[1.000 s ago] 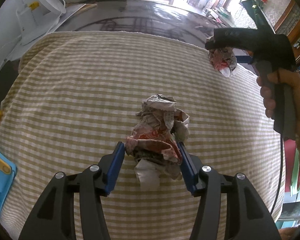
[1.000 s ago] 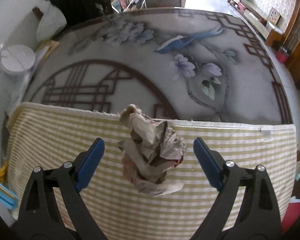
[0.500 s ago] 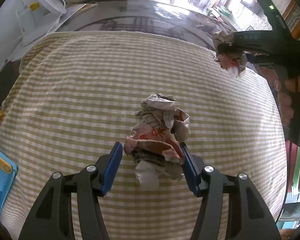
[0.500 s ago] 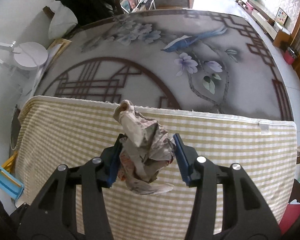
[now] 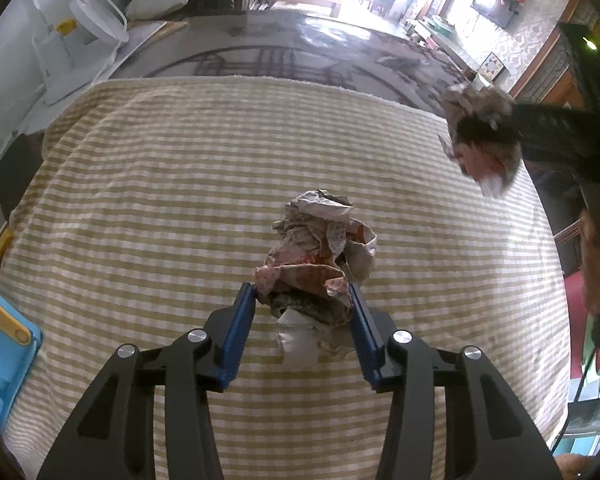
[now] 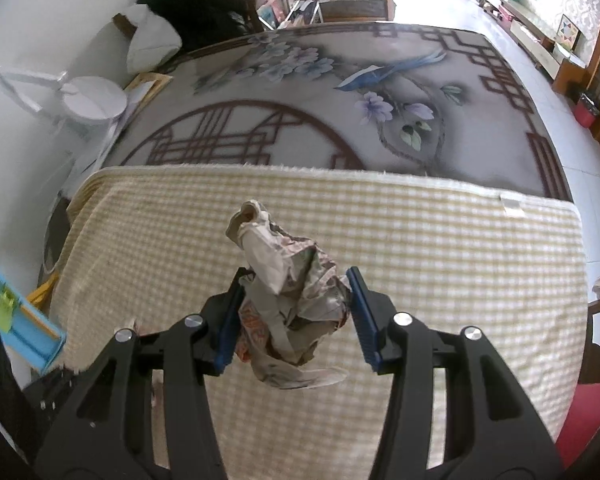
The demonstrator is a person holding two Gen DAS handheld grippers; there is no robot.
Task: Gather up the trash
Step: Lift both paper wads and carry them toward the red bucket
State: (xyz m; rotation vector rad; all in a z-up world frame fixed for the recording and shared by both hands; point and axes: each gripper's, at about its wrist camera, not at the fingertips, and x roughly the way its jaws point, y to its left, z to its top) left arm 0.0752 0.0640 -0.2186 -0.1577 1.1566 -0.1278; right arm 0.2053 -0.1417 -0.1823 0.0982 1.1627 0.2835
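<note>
- Trash comes in two crumpled paper wads, both over a yellow-and-white checked cloth (image 5: 180, 200).
- The left gripper (image 5: 302, 300) points steeply down; its jaws are closing, and the blue pads (image 5: 236, 328) already touch both sides of the first paper wad (image 5: 320, 264), which rests on the cloth near the middle of the left wrist view.
- The right gripper (image 6: 294, 292) is clenched on the second paper wad (image 6: 288, 304), blue pads pressed into its flanks, the wad held clear above the cloth.
- In the left wrist view that second wad shows blurred at about two o'clock, well apart from the first, with a hand (image 5: 598, 268) at three o'clock on the black handle.
- A blue plastic thing (image 5: 4, 364) lies at eight o'clock off the cloth's edge.
- A patterned floor mat (image 6: 300, 92) with flowers and a bird lies beyond the cloth at twelve o'clock.
</note>
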